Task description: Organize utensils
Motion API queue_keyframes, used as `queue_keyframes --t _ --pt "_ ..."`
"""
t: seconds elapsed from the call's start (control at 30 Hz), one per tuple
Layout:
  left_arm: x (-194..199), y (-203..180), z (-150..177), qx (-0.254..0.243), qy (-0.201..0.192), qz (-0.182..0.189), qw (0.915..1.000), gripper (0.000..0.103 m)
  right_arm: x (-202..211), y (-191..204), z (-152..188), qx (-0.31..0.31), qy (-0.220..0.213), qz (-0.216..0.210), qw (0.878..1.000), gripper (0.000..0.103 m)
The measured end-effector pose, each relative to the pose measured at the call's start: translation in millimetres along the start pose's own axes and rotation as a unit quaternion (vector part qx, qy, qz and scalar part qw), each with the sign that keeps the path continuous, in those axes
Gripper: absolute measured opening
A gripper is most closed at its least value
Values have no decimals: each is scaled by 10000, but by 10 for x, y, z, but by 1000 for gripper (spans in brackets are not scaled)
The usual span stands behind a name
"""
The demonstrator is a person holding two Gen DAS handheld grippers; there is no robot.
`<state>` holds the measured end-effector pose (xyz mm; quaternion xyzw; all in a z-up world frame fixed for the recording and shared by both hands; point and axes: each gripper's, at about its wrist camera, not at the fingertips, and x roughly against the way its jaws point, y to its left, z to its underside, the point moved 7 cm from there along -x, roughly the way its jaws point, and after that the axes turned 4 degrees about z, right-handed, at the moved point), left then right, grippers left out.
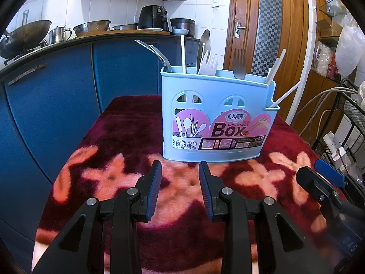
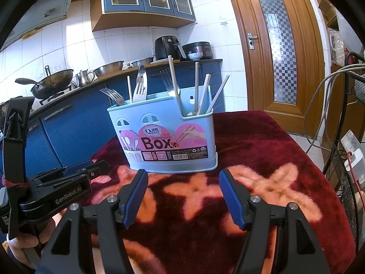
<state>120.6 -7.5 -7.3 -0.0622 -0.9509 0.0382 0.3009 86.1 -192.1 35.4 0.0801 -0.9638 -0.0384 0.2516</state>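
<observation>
Centre frame, the pale blue plastic chopstick box (image 1: pixel 219 118) holds the forks and chopsticks upright; left gripper (image 1: pixel 180 190) and right gripper (image 2: pixel 183 197) hover below, released and empty.

We take the utensil box (image 1: pixel 216 118) as our landmark: it stands on the worktop (image 1: pixel 118 141), with forks (image 1: pixel 239 65) in its main part and chopsticks (image 2: pixel 203 96) in its right-hand compartment. Behind it runs the kitchen counter (image 1: pixel 68 40), to its right rear the door (image 1: pixel 269 27). Before it sit our left gripper (image 1: pixel 180 171) and right gripper (image 2: pixel 182 178).
</observation>
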Motion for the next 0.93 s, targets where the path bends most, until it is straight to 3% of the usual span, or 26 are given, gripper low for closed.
queue_keyframes --t 0.93 --pt "-13 12 8 11 31 -28 10000 34 1 -4 -1 -6 7 5 10000 67"
